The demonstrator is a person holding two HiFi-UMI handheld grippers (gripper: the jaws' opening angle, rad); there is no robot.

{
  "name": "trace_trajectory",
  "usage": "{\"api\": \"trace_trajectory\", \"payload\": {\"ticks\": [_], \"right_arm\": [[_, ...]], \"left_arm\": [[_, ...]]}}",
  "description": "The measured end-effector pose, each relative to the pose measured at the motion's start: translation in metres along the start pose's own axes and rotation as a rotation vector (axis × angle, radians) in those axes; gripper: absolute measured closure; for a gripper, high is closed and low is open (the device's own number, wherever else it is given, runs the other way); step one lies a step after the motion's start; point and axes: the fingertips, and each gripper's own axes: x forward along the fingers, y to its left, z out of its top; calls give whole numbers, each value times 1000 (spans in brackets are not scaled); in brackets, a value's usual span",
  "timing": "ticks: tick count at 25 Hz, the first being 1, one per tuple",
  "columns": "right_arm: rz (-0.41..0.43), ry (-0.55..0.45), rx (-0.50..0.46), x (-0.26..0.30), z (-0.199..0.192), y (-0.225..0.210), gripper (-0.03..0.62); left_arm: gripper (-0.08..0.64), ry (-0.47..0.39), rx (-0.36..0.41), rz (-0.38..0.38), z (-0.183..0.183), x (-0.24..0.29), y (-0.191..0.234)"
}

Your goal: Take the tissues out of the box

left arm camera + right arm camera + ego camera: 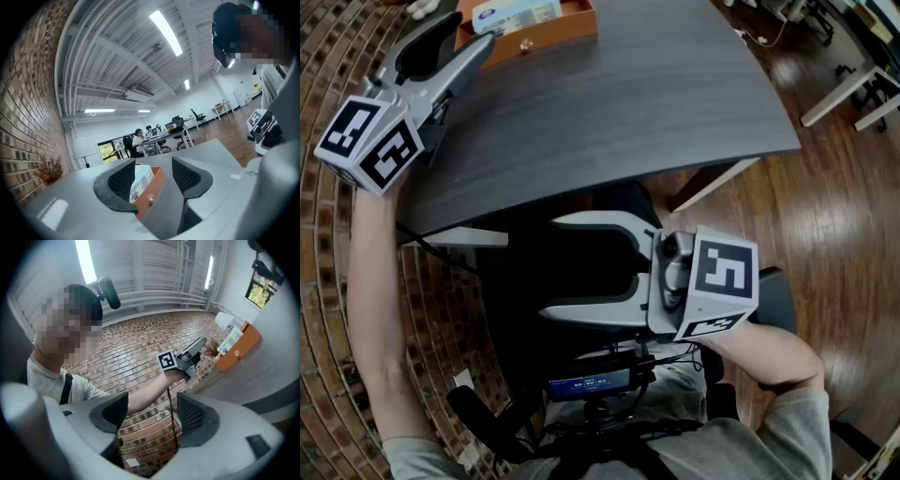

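Note:
An orange box (555,34) stands at the far edge of the dark grey table (628,103), with a pale blue tissue pack (516,14) in it. My left gripper (473,28) hovers just left of the box and points at it. Its jaws stand apart with nothing between them. In the left gripper view the box (157,182) and the pack (140,182) show beyond the left gripper (153,176). My right gripper (548,267) is held low in front of the table's near edge, open and empty. The right gripper view shows the right gripper (152,411), the left gripper (187,357) and the box (243,345).
A brick-patterned surface (328,216) lies to the left of the table and a wooden floor (825,206) to its right, with white furniture legs (853,94) at the far right. A small screen (591,382) sits at the person's chest. People sit at distant desks (147,136).

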Motion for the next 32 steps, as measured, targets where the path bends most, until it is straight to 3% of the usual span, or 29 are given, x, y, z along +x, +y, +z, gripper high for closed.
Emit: {"api": "trace_trajectory", "payload": {"ticks": [5, 12, 15, 20, 32], "right_arm": [[-3, -9, -15, 1, 4, -7, 268], [4, -34, -11, 0, 3, -9, 267], [2, -37, 2, -2, 0, -8, 268], [1, -45, 11, -1, 1, -11, 268], [-2, -62, 55, -6, -1, -19, 267]], "left_arm": [[265, 43, 83, -28, 11, 27, 20], [219, 118, 111, -29, 12, 55, 56], [187, 178, 118, -27, -3, 66, 68], [143, 306, 214, -45, -29, 82, 81], [78, 547, 191, -260, -85, 125, 78]]}}
